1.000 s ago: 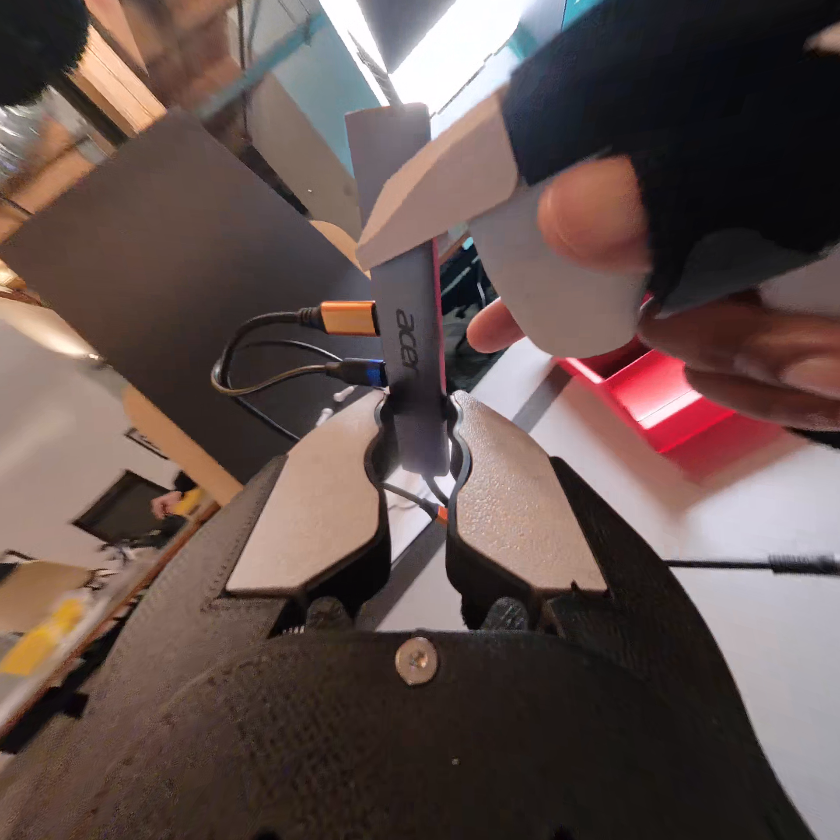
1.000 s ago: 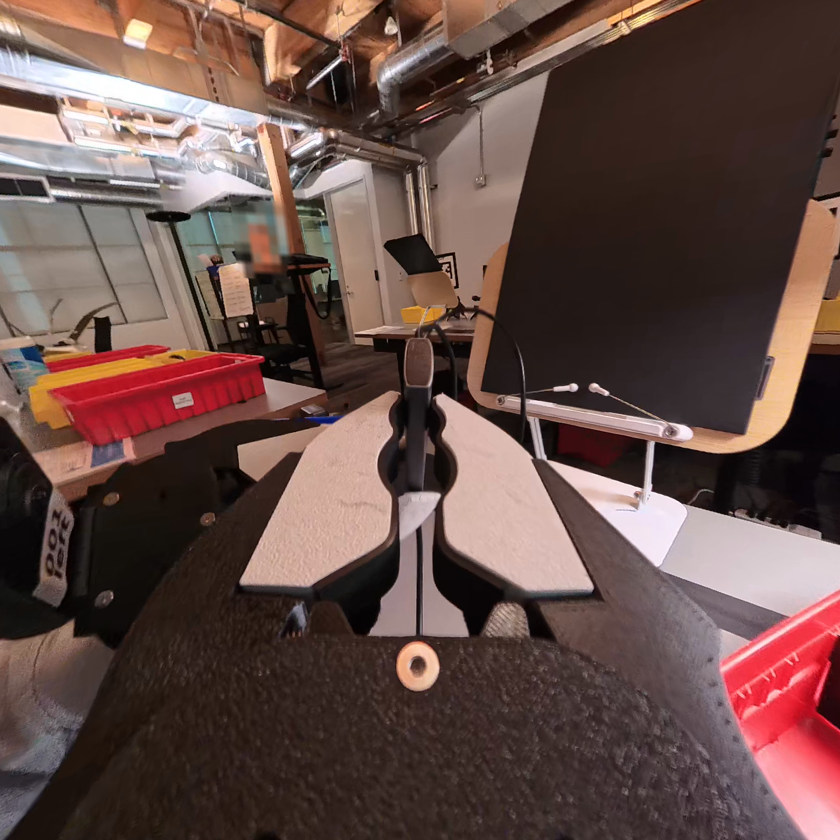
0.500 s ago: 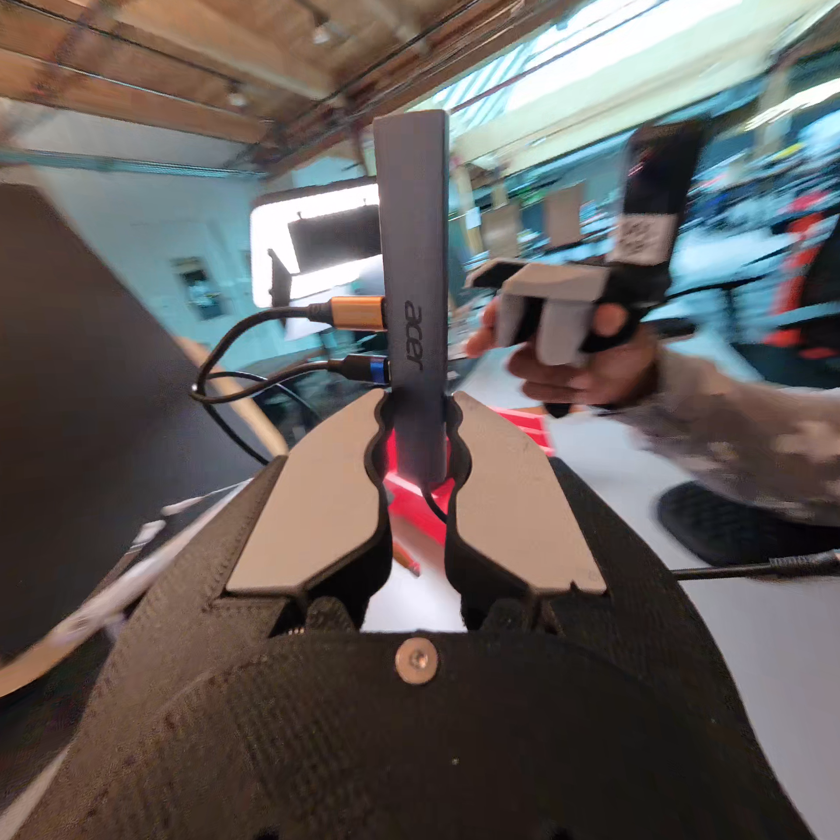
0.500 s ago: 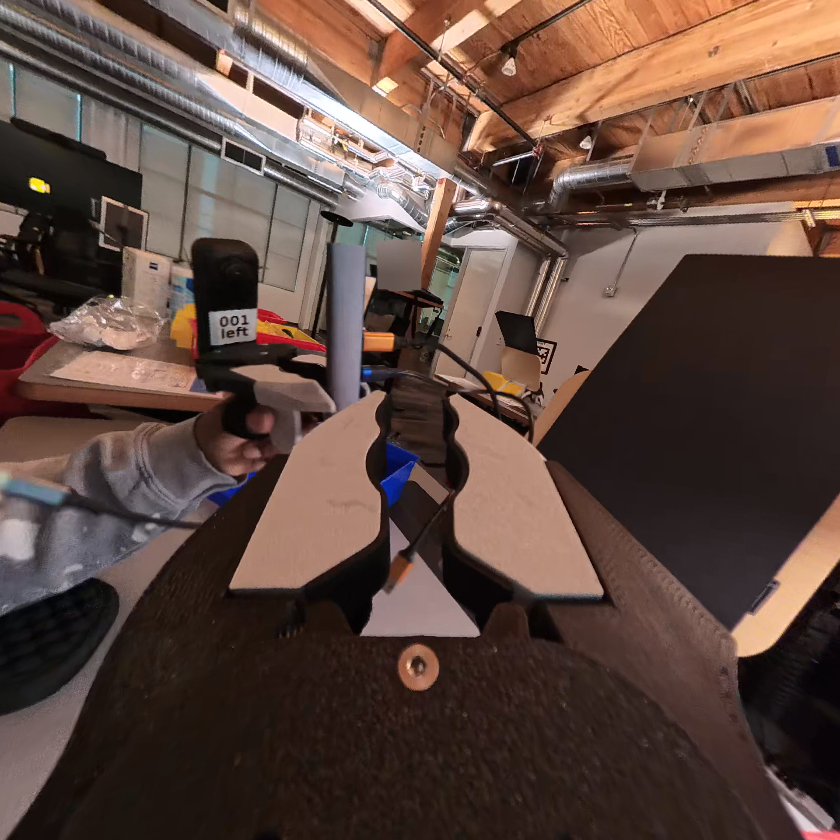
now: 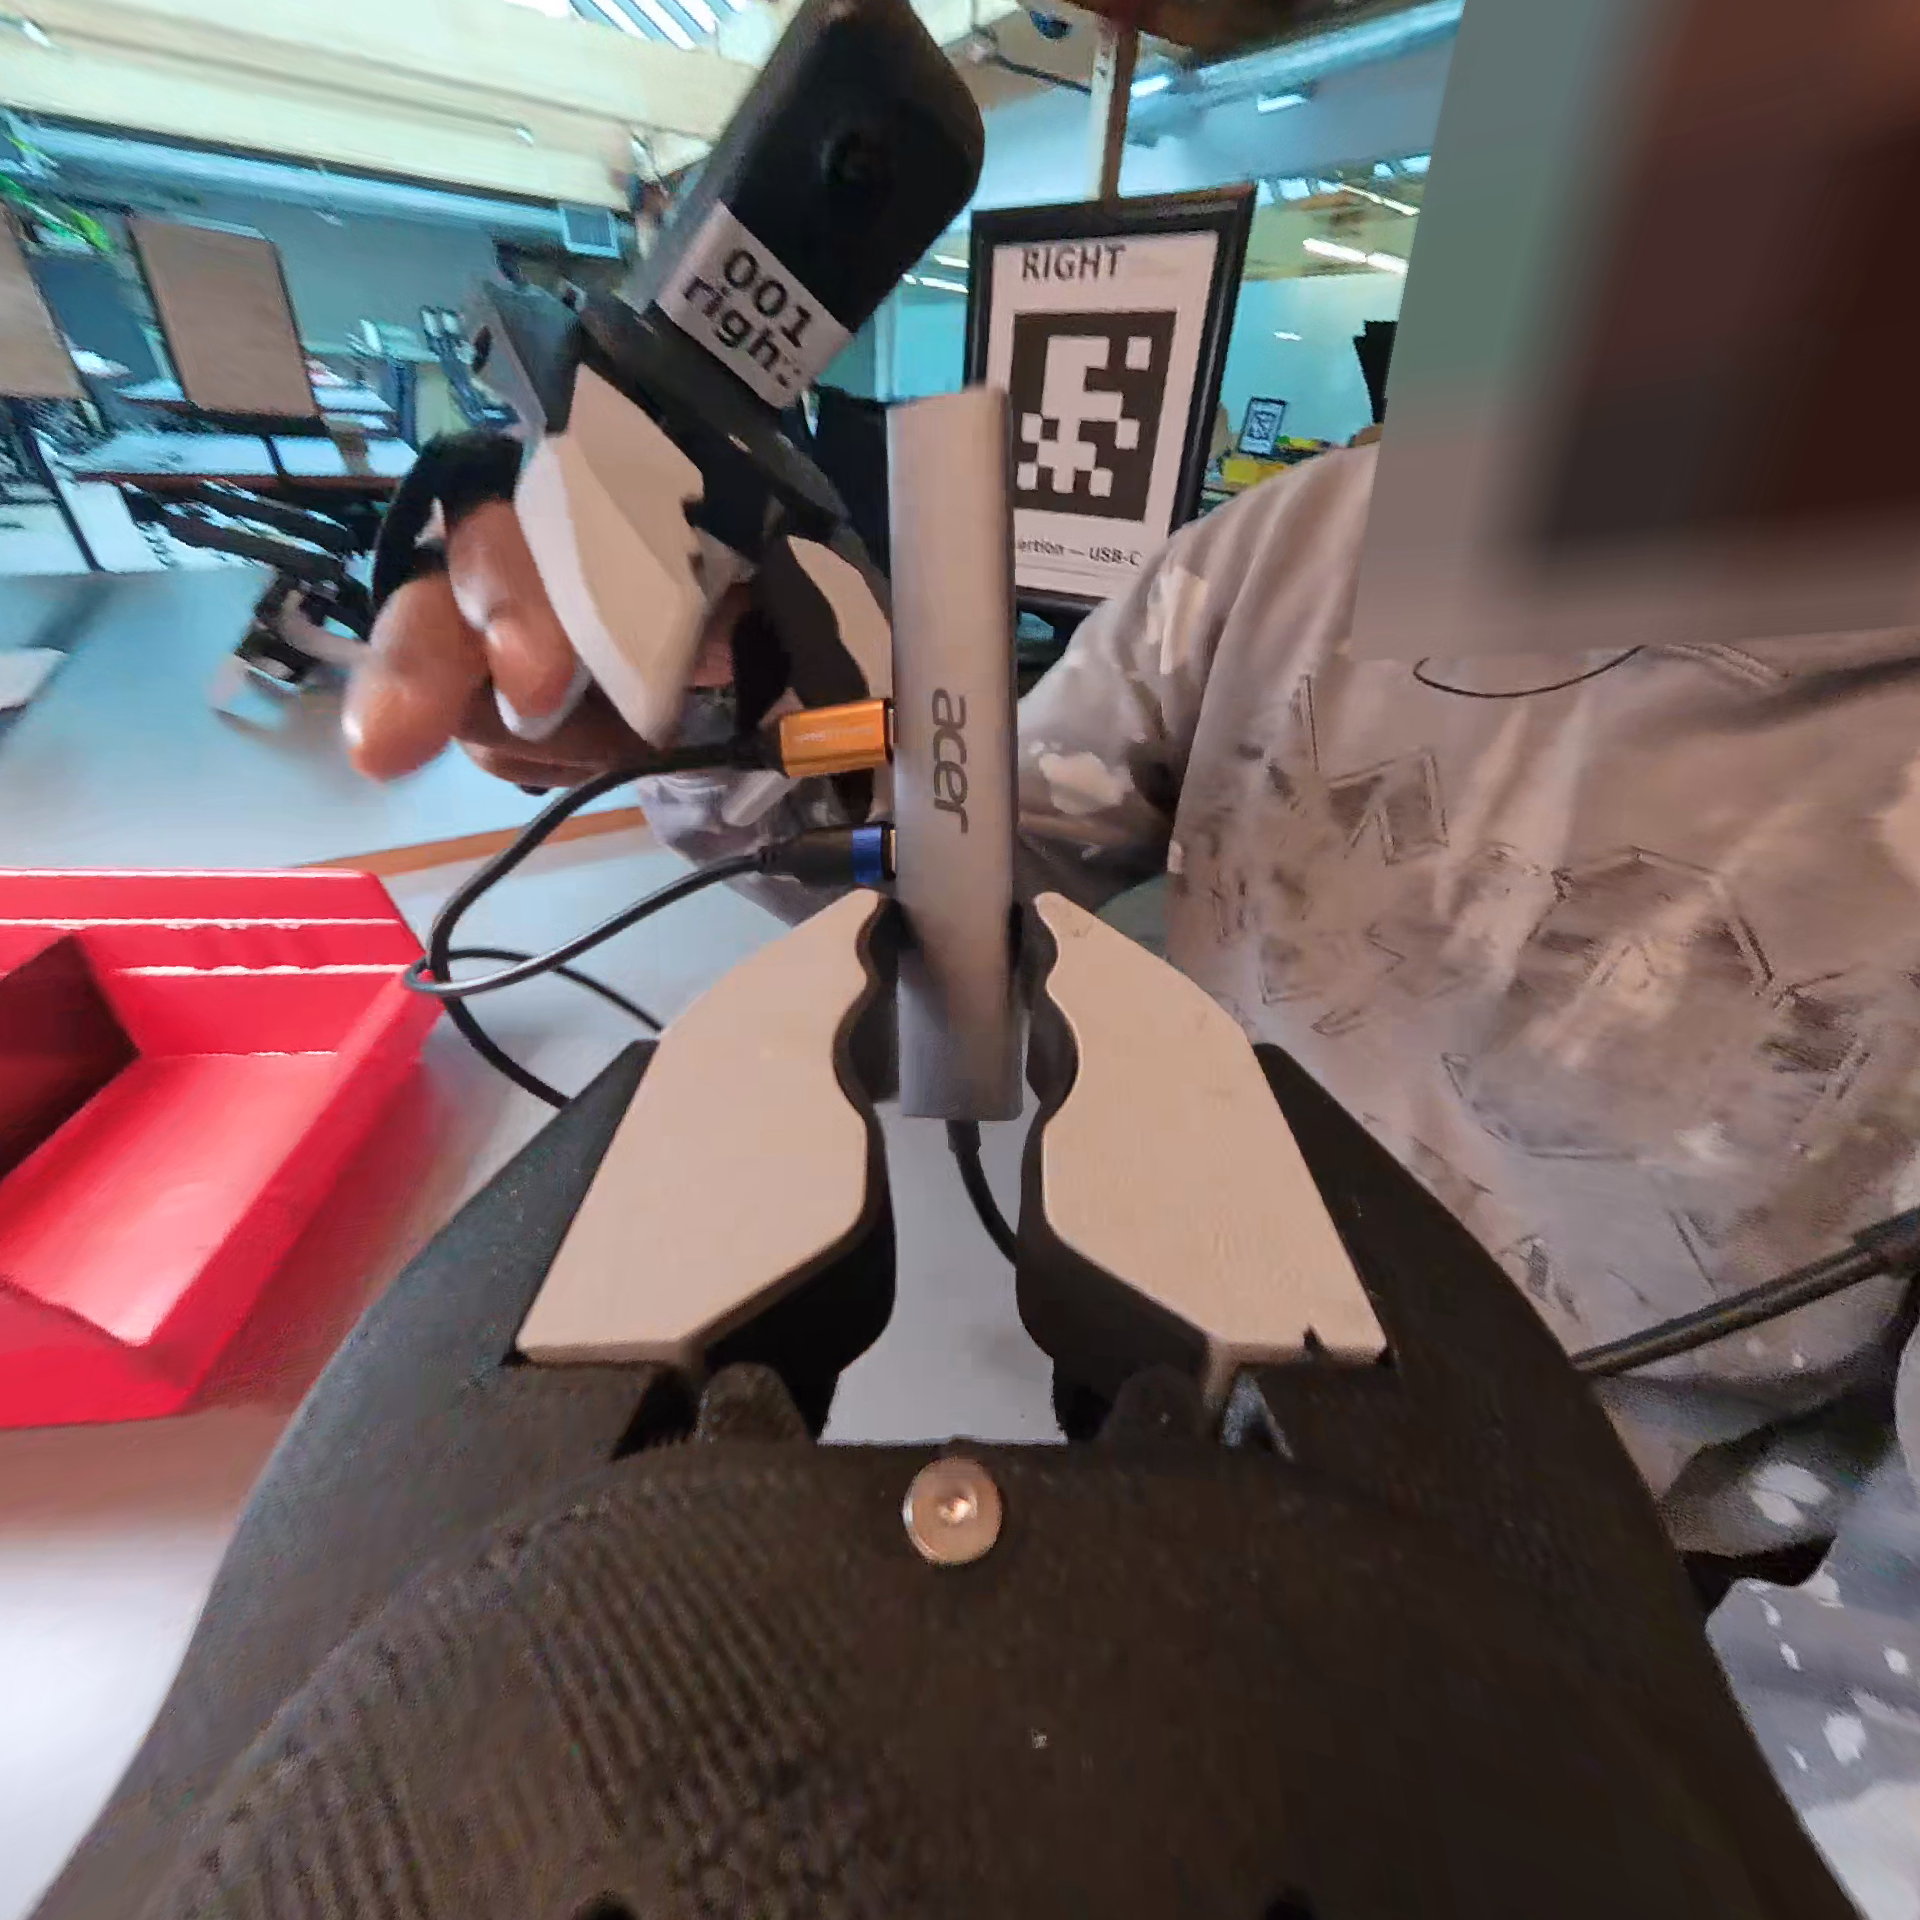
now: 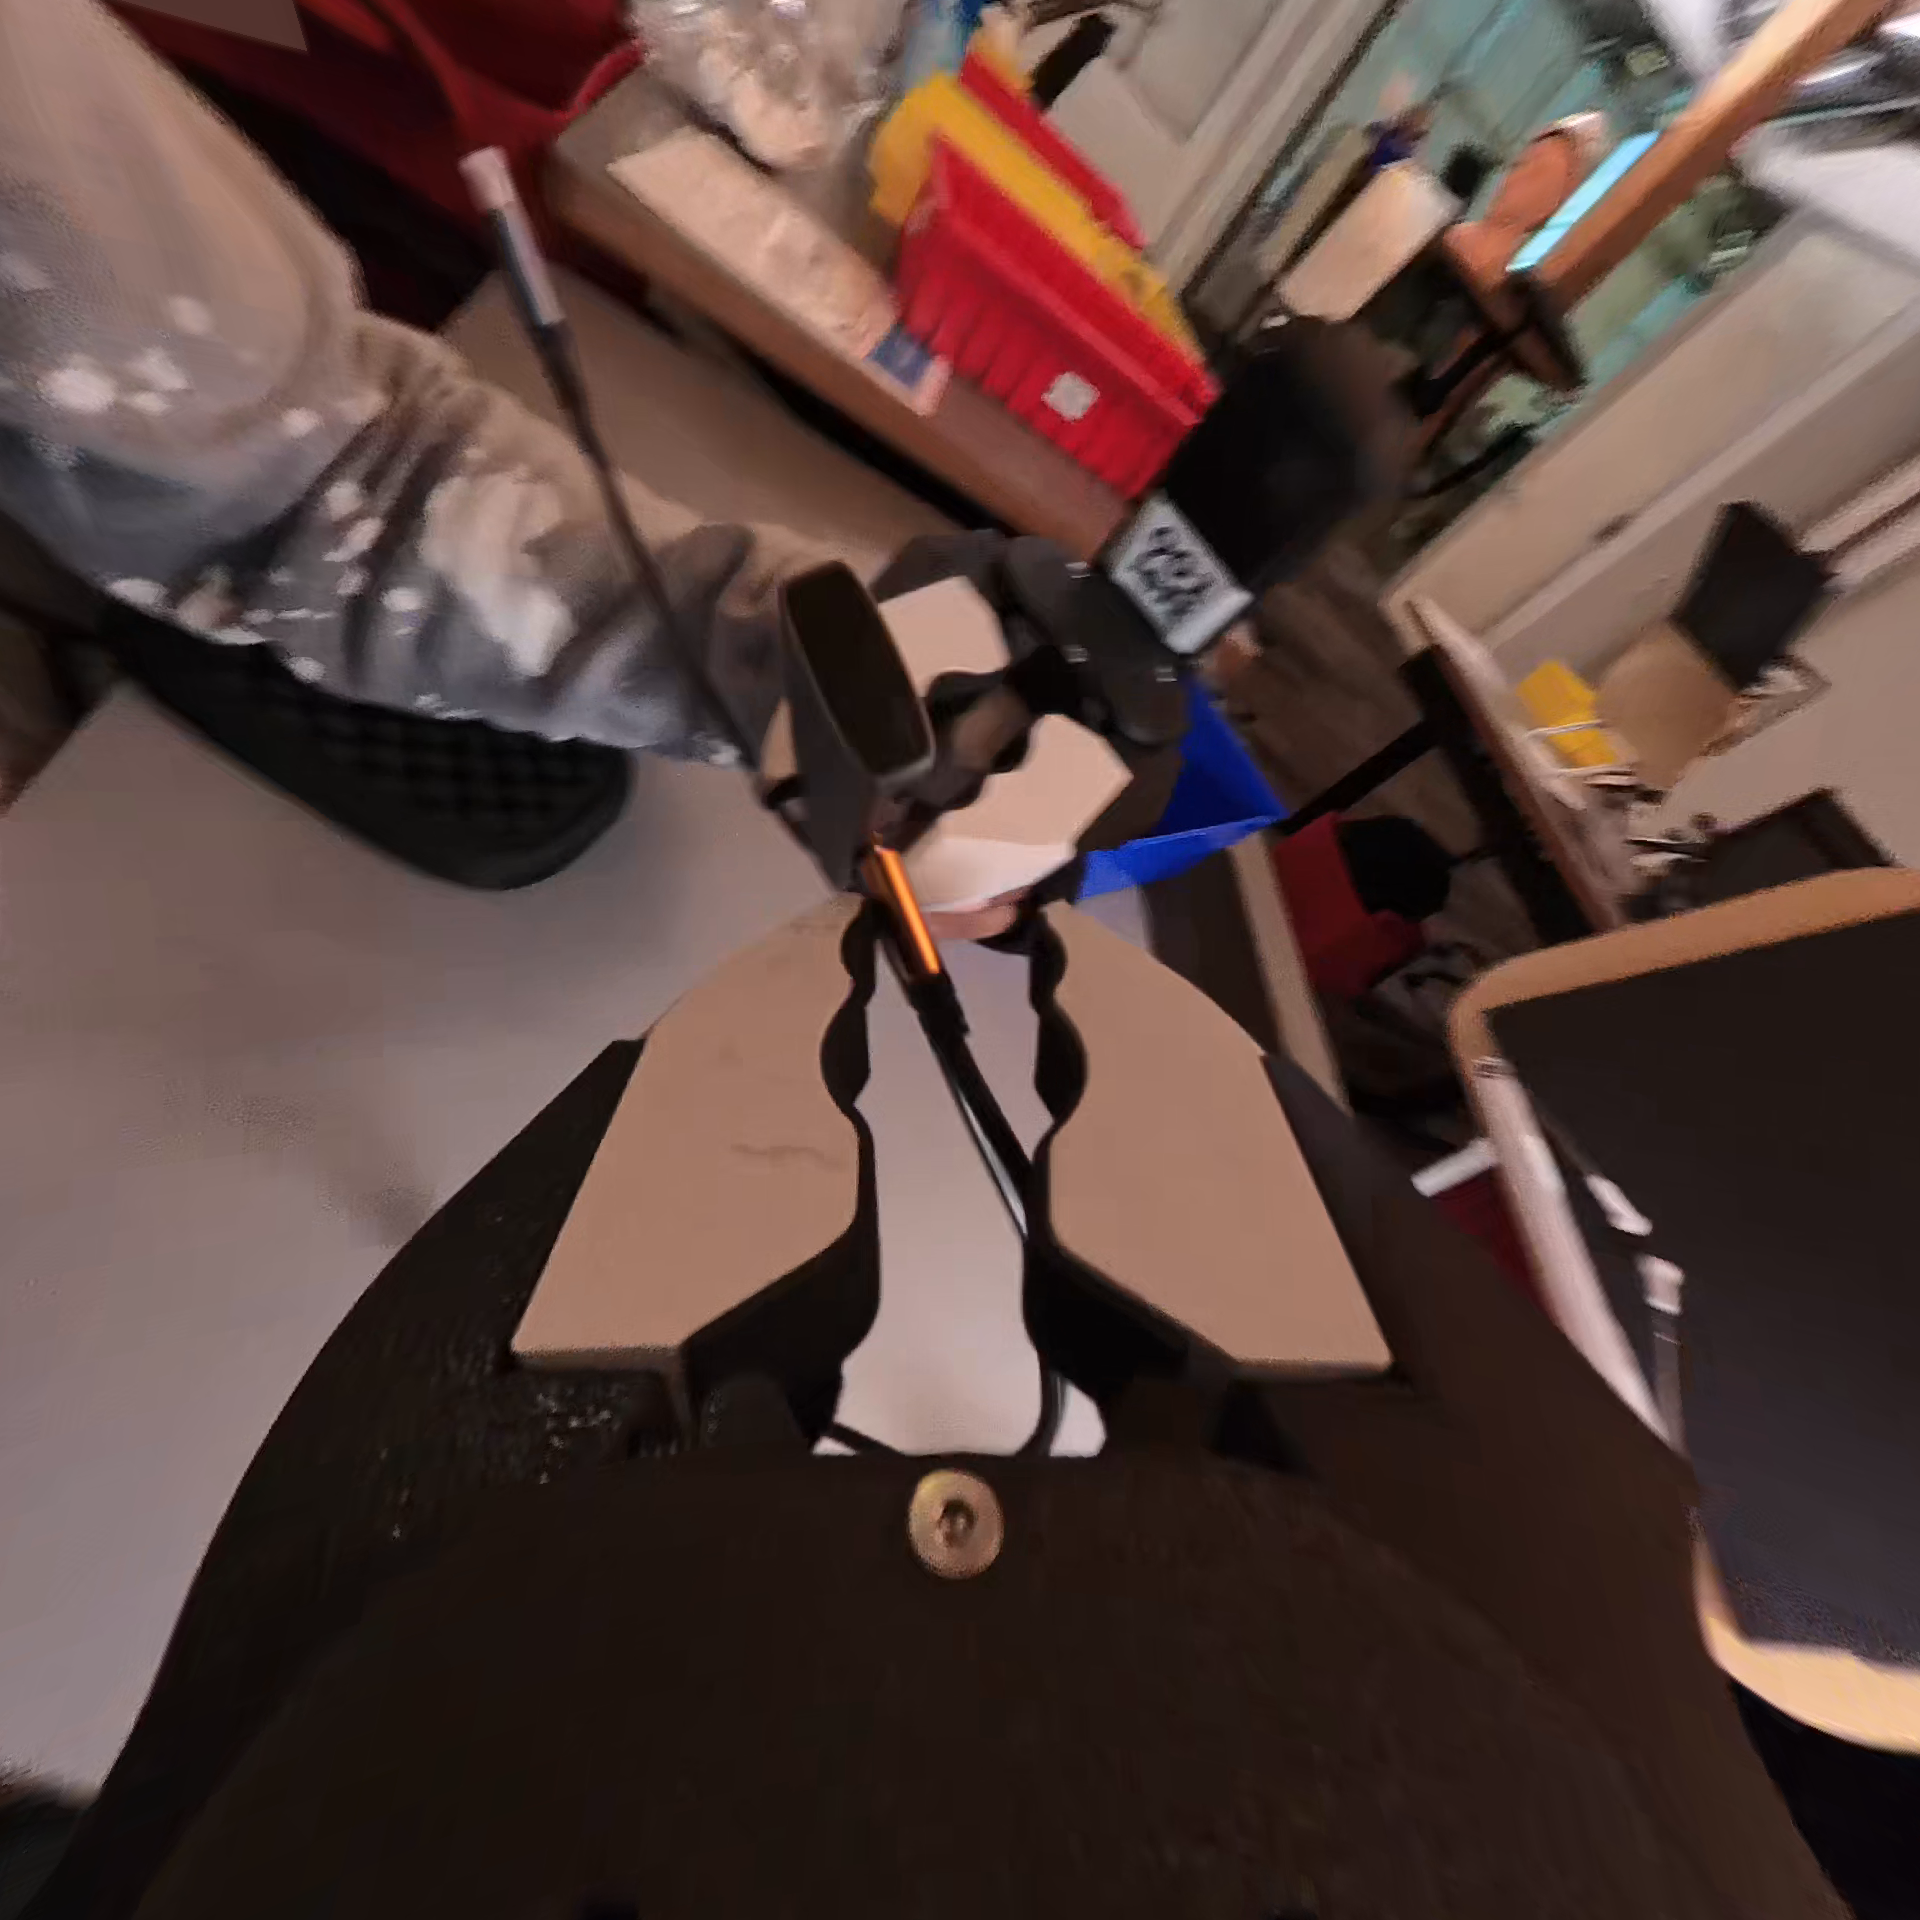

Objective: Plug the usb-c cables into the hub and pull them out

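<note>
My left gripper (image 5: 956,914) is shut on the lower end of a grey hub (image 5: 951,644) and holds it upright above the table. An orange plug (image 5: 834,738) and a blue plug (image 5: 860,854) sit in the hub's left side, and their black cables loop down to the left. My right gripper (image 6: 945,925) is open, with the orange plug (image 6: 902,920) and its cable between the fingertips, nearer the left finger. In the right wrist view the hub (image 6: 854,707) is seen end-on, held by the left gripper (image 6: 977,717). The right gripper (image 5: 753,707) shows behind the hub in the left wrist view.
A red bin (image 5: 177,1122) stands on the white table (image 5: 125,1538) at the left. The person's grey sleeve and torso (image 5: 1507,935) fill the right side. A framed marker sign (image 5: 1101,384) stands behind. A dark board (image 6: 1766,1247) on a stand is at the right. My left and right fingertips are right by each other.
The left gripper swung the hub round toward the person. The right gripper moved from a distance up to the hub, and its open fingers now straddle the orange plug.
</note>
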A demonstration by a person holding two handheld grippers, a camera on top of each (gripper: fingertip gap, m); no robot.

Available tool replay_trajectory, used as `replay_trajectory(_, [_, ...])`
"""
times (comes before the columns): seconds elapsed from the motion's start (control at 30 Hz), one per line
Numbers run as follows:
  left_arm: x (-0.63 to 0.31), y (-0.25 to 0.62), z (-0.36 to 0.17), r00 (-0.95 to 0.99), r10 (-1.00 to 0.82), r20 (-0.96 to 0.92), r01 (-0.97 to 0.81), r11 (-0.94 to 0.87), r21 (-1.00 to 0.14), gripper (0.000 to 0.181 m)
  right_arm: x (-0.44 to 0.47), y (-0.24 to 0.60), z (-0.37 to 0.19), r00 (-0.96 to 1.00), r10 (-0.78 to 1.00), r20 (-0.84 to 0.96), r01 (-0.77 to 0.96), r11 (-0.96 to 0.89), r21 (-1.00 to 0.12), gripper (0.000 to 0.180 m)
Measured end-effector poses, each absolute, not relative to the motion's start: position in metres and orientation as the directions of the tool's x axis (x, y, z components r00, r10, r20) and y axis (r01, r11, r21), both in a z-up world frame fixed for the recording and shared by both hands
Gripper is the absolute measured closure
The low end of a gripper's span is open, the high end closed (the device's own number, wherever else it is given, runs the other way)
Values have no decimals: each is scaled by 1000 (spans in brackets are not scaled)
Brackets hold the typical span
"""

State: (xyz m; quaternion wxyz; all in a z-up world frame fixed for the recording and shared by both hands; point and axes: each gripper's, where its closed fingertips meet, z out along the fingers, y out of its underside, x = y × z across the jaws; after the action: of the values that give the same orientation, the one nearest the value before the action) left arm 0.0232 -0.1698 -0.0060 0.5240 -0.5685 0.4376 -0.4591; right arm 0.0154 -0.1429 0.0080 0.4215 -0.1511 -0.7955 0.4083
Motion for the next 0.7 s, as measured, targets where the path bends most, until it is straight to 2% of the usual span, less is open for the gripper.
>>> replay_trajectory(0.03, [26,-169,-9,188,-980,70,-23,-76,-997,158,20,-148,0,-652,557,514,-93,615,-783,167])
replay_trajectory(0.1, [23,-166,-9,201,-975,88,-7,-92,-996,158,20,-143,-1,-648,561,515,-87,618,-782,169])
replay_trajectory(0.17, [11,-151,-6,327,-943,67,-14,-76,-997,161,20,-132,-4,-641,589,491,-24,625,-781,174])
replay_trajectory(0.27, [-10,-132,-3,565,-823,-64,-142,-21,-990,160,17,-113,-12,-619,648,444,95,623,-776,174])
replay_trajectory(0.33, [-14,-127,-4,636,-760,-134,-235,-24,-972,155,14,-108,-19,-613,662,431,138,627,-767,174])
replay_trajectory(0.53, [5,-119,-38,617,-748,-242,-463,-97,-881,152,3,-113,-50,-656,662,362,251,644,-723,174])
replay_trajectory(0.63, [6,-112,-55,610,-739,-287,-542,-125,-831,160,2,-116,-49,-664,671,331,249,615,-748,174])
replay_trajectory(0.67, [5,-108,-56,617,-728,-298,-544,-122,-830,169,1,-113,-48,-653,679,336,251,612,-750,174])
replay_trajectory(0.7, [4,-106,-53,630,-714,-305,-535,-114,-837,170,-1,-111,-44,-637,689,346,242,605,-759,174])
